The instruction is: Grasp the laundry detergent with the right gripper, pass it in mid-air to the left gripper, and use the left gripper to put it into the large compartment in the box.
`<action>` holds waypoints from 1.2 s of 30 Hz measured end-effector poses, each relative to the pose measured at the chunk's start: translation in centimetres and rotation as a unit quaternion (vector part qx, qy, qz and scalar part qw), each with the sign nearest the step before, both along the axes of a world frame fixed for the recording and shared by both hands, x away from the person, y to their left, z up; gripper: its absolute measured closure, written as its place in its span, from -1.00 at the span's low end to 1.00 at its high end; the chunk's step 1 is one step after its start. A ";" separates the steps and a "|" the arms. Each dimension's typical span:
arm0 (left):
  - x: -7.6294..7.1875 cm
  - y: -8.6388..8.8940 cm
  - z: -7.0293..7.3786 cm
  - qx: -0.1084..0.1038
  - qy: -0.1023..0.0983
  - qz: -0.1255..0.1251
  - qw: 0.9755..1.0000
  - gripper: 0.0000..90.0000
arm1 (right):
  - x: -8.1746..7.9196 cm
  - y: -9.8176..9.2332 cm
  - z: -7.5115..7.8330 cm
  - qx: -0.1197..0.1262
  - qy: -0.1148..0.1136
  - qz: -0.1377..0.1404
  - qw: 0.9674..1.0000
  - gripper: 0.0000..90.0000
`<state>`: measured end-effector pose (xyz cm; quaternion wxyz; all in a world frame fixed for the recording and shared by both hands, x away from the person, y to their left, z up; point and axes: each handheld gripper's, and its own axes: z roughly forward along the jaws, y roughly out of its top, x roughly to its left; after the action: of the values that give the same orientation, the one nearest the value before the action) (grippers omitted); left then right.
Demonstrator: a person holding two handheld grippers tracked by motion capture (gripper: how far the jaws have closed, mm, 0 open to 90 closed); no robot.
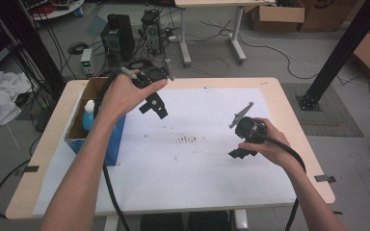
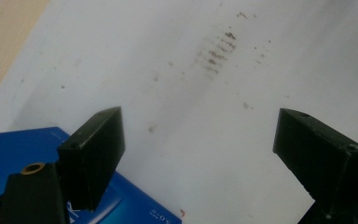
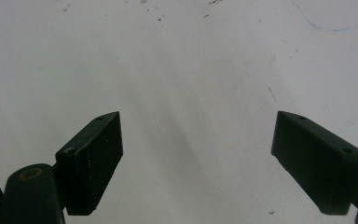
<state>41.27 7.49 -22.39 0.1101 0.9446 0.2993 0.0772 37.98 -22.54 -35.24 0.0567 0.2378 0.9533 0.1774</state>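
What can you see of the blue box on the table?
The blue box looks like cardboard, open at the top, with brown inner walls. It stands upright at the table's left edge, partly on the white sheet. A white bottle with a blue cap stands inside. The left tool hovers open beside it, not touching.

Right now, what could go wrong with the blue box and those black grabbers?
The left gripper hangs open right beside the blue cardboard box holding a white bottle; a careless swing might knock the box over. The black cable trailing past the box could snag it. The right gripper is open too.
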 end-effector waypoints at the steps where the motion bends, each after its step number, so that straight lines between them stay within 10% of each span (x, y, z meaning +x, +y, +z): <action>1: 0.0 -0.2 -0.4 0.002 0.004 -0.005 1.000 -0.61 | 0.0 0.0 0.0 -0.001 0.000 0.001 1.000 -0.64; 36: -0.2 -2.3 -8.5 0.009 0.060 -0.022 0.998 -0.62 | 0.5 -0.5 1.2 -0.008 -0.001 -0.011 1.000 -0.63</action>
<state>41.07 5.17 -30.90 0.0849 0.9548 0.2840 0.0204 38.45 -23.03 -34.07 0.0617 0.2472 0.9520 0.1699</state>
